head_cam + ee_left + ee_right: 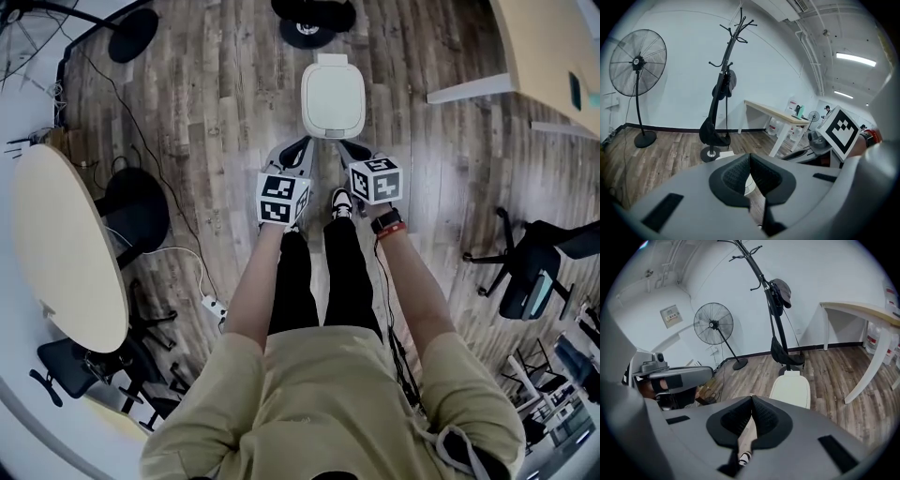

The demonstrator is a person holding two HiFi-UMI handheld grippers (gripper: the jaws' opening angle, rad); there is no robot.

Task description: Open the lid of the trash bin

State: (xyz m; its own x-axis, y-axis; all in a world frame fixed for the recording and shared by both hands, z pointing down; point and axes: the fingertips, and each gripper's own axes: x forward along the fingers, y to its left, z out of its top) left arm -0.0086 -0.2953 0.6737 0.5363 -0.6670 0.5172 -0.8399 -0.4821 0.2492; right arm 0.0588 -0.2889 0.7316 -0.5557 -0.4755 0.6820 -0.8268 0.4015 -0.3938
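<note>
The white trash bin [333,98] stands on the wooden floor [216,103], its lid [332,92] lying flat and shut. The person stands on the bin's near side, with black trousers [319,281] and one shoe [340,202] just short of it.

The left claw [302,143] hovers at the bin's near left corner and the right claw [346,146] at its near right corner. Both point toward the bin, and the head view does not settle whether either tip touches it. A dark watch [387,223] sits on the right wrist.

In the left gripper view, the left claw [750,157] has its ribbed black pads [733,176] pressed together at the tips, with nothing between them. In the right gripper view, the right claw [752,398] is likewise closed tip to tip on nothing, its pads [766,416] meeting in a point. Just past those tips and a little to the right lies the bin [792,389], lid down.

Behind the bin rises a black coat stand [776,310] with a dark bag [785,355] hanging from it. A pedestal fan [713,324] stands farther back, to the bin's left. To the bin's right is a pale rectangular table [862,310] on white legs. Well to the bin's left is a round table [66,244] with a black chair [136,211] beside it. Well to the bin's right, another office chair [530,272] stands on the floor.
</note>
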